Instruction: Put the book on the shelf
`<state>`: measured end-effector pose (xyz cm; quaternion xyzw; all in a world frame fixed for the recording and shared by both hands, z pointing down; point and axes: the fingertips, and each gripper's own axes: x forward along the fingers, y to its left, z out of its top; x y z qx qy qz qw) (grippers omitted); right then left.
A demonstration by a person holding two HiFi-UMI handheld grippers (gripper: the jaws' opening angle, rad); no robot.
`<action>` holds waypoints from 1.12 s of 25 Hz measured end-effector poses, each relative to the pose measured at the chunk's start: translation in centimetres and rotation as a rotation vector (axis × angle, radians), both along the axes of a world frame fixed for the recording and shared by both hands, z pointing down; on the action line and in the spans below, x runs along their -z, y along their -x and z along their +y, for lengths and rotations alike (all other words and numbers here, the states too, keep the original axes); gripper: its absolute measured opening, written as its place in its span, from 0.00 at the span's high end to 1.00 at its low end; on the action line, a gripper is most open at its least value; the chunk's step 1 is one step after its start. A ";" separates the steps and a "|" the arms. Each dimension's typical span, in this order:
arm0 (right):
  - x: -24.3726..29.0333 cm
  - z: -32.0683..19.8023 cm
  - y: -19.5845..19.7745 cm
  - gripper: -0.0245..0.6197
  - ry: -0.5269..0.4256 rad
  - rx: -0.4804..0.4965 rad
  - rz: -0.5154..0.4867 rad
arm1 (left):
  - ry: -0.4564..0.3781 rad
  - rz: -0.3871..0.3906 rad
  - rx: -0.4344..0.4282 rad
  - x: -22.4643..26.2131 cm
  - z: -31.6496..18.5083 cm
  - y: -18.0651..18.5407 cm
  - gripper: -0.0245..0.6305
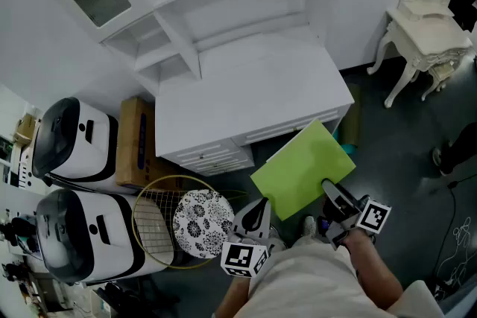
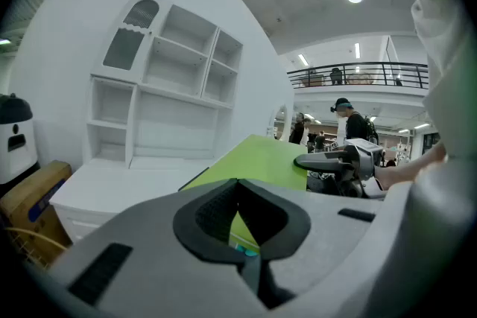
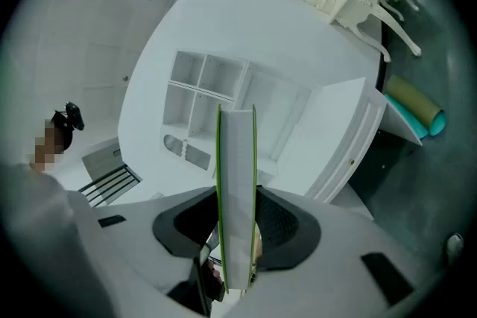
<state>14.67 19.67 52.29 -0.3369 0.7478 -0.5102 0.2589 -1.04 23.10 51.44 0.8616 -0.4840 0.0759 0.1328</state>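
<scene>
A thin book with a lime-green cover [image 1: 302, 167] hangs in the air in front of the white desk [image 1: 246, 93], cover facing up. My right gripper [image 1: 330, 194] is shut on its near right corner. The right gripper view shows the book's white page edge [image 3: 237, 182] upright between the two pads [image 3: 279, 223], aimed at the white shelf unit [image 3: 216, 100]. That shelf unit [image 1: 186, 4] stands on the back of the desk, and its compartments look bare. My left gripper [image 1: 261, 208] floats left of the book, shut and holding nothing. From the left gripper view the book [image 2: 261, 156] lies just beyond the jaws.
Two white and black machines [image 1: 74, 138] [image 1: 82, 234] stand at the left, with a cardboard box [image 1: 134, 141] beside the desk. A wire basket and a patterned round disc [image 1: 203, 223] sit below me. A white dressing table [image 1: 428, 26] stands at the right. Teal and yellow rolls [image 3: 417, 112] lean by the desk.
</scene>
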 end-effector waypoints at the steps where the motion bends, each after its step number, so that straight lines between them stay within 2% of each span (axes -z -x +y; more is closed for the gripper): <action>1: -0.1 0.0 0.0 0.72 0.001 -0.002 0.001 | 0.001 -0.003 -0.002 0.0 -0.1 0.0 0.96; 8: -0.6 -0.5 -0.3 0.72 0.008 -0.003 0.027 | -0.001 -0.009 -0.007 0.0 -1.0 -0.2 0.96; 13: -0.5 -0.4 -0.5 0.72 0.029 -0.002 -0.018 | 0.009 -0.007 0.002 -0.1 -1.0 -0.3 0.96; 20: -0.9 -0.5 -1.7 0.72 0.055 -0.013 -0.028 | 0.016 -0.001 0.012 -0.2 -0.8 -1.0 0.96; 28: -1.0 -1.1 -3.8 0.72 0.068 0.003 -0.046 | 0.022 0.001 0.068 -0.1 -1.3 -3.1 0.96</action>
